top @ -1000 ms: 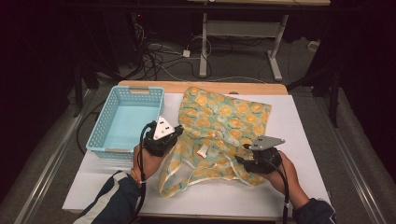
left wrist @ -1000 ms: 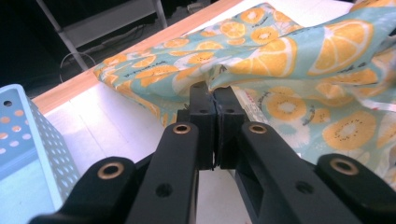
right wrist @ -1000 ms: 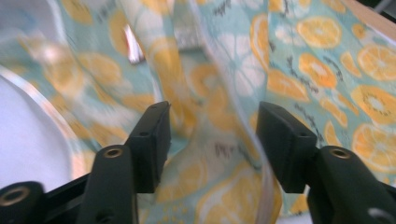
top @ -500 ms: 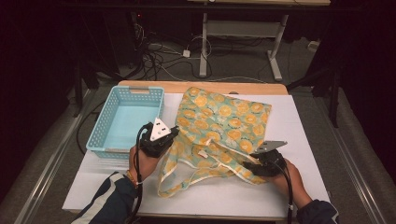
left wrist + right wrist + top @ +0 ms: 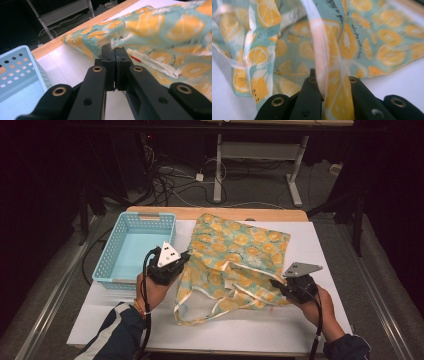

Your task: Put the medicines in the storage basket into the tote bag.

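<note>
At the frame's centre on the counter (image 5: 320, 330), the lemon-print bag (image 5: 240, 250) is now pinched by both: right gripper (image 5: 280, 289) jaws just closed on its edge, left gripper (image 5: 186, 256) jaws clamped on its left rim; opening looks set.

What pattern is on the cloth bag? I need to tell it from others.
Orange lemon slices on pale teal, on the cloth bag; clearest in the left gripper view.

Teal bag (image 5: 240, 255) printed with orange slices; light-blue basket (image 5: 131, 251).
</note>
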Tool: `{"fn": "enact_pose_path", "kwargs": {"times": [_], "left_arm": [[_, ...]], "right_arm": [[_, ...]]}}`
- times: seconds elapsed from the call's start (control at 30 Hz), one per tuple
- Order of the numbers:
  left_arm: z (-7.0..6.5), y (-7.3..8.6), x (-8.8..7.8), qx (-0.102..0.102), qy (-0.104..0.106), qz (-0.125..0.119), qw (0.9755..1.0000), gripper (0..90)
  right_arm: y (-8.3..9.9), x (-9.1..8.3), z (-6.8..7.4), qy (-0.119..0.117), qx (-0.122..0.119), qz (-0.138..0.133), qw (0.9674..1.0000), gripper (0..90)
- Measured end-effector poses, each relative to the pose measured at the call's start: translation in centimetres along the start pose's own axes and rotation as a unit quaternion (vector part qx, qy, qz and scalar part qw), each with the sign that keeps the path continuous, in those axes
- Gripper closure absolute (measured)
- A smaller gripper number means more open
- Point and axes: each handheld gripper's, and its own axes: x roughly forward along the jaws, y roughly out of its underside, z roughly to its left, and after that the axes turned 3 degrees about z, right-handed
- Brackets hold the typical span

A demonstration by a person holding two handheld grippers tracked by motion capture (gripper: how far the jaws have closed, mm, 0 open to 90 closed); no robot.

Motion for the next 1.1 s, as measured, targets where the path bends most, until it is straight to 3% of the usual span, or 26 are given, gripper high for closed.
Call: {"fn": "enact_pose_path", "kwargs": {"times": [0.33, 0.63, 1.1], "left_arm": [[1.1, -1.4, -0.5, -0.011, -0.004, -0.018, 0.9998, 86.4], [1.9, -3.3, -1.5, -0.018, -0.020, -0.055, 0.9981, 86.4], [3.3, -4.3, -2.4, -0.021, -0.032, -0.090, 0.9952, 86.4]], "right_arm": [[-2.0, -3.1, -2.2, 0.014, 0.025, -0.078, 0.9966, 90.0], [-4.2, -5.3, -2.9, 0.031, 0.027, -0.158, 0.9866, 90.0], [-6.5, -6.5, -2.9, 0.058, 0.030, -0.211, 0.9753, 90.0]]}}
